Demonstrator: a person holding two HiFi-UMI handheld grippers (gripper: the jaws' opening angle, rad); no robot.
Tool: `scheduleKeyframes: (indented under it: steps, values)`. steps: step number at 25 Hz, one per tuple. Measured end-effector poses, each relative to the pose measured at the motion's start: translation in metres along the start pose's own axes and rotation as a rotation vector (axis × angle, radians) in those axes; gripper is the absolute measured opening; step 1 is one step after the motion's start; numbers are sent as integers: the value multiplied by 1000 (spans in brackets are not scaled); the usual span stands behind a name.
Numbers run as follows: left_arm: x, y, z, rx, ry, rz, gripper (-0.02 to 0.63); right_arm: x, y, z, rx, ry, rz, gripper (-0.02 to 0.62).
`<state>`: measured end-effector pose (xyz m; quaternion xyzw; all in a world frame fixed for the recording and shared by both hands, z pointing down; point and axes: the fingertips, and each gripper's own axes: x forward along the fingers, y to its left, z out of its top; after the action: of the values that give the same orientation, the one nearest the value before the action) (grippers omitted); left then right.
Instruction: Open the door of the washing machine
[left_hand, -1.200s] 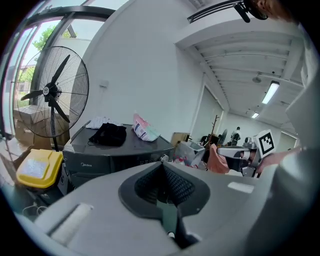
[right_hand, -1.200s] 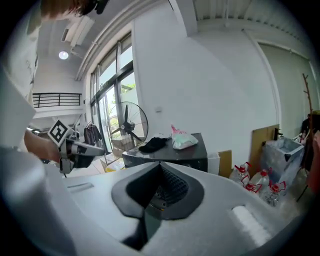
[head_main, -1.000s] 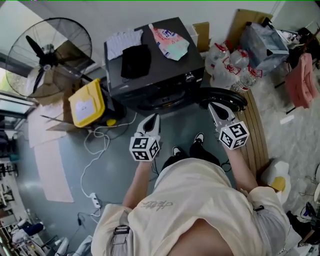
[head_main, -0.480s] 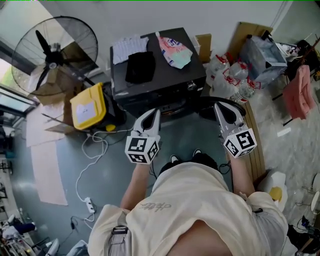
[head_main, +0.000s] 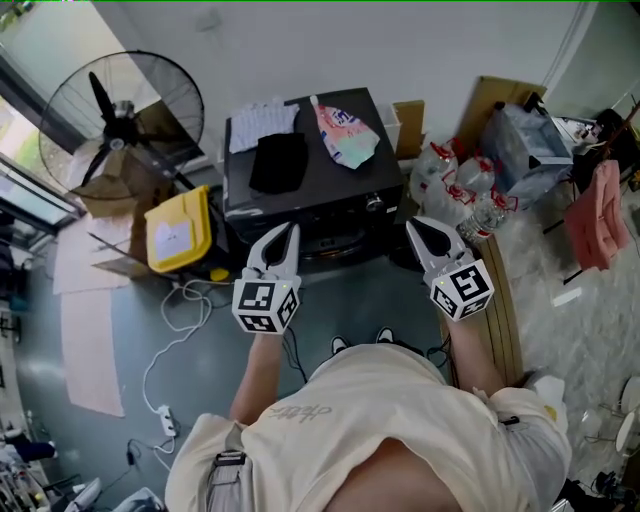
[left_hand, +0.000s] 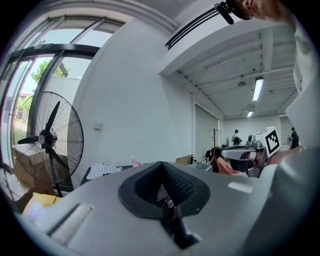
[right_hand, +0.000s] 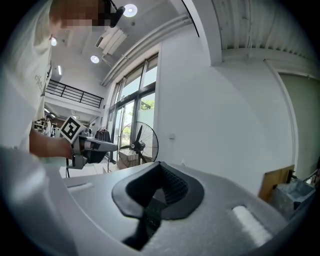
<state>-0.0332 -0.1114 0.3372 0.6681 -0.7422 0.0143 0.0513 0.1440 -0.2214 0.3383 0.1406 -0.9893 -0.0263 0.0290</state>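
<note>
The black washing machine (head_main: 320, 185) stands against the wall with cloths and a colourful bag on its top. Its front opening (head_main: 335, 243) shows dark below the control strip. A piece of the round black door (head_main: 402, 258) shows beside the right gripper. My left gripper (head_main: 288, 232) hovers in front of the machine's left half, pointing level, jaws shut on nothing (left_hand: 161, 164). My right gripper (head_main: 413, 226) is held at the machine's right front corner, also shut and holding nothing (right_hand: 160, 164). Neither gripper touches the machine.
A large floor fan (head_main: 120, 120) and a yellow container (head_main: 178, 230) stand left of the machine. Plastic bottles (head_main: 462, 190) and bags pile up at its right. Cables and a power strip (head_main: 165, 412) lie on the floor. A wooden board (head_main: 508, 300) lies at the right.
Both grippers have risen from low at the machine's front to about the height of its top. The open door, plain to see a second ago, is now mostly hidden behind the right gripper.
</note>
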Motion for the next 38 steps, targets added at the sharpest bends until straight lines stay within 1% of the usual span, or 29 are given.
scheduleKeyframes:
  steps: [2,5,9,13,17,20,23,26,31,38]
  values:
    - [3,3,6,9,-5,10,17,2,-3,-1,6,4,13,1]
    - [4,3,11,-13,-24,26,17,1,-6,5,-11,6,28,0]
    - [-1,1,2,-50,-12,32,17,1,-5,11,-23,-7,38,1]
    - [-4,0,-3,-50,-9,31,17,0,-5,12,-25,-11,43,2]
    - [-5,3,-5,-65,-16,50,17,4,-5,15,-1,-27,23,2]
    - [0,-2,-9,-80,-18,41,17,6,-4,17,11,-31,28,2]
    - [-1,-5,-10,-79,-22,37,17,4,0,13,6,-24,40,0]
    - [-4,0,-11,-81,-24,50,17,1,3,11,-3,-19,41,2]
    - [-8,6,-21,-103,-9,69,17,-5,2,7,-7,-10,27,1]
    - [-13,5,-27,-102,3,69,17,-10,2,8,3,-22,6,2]
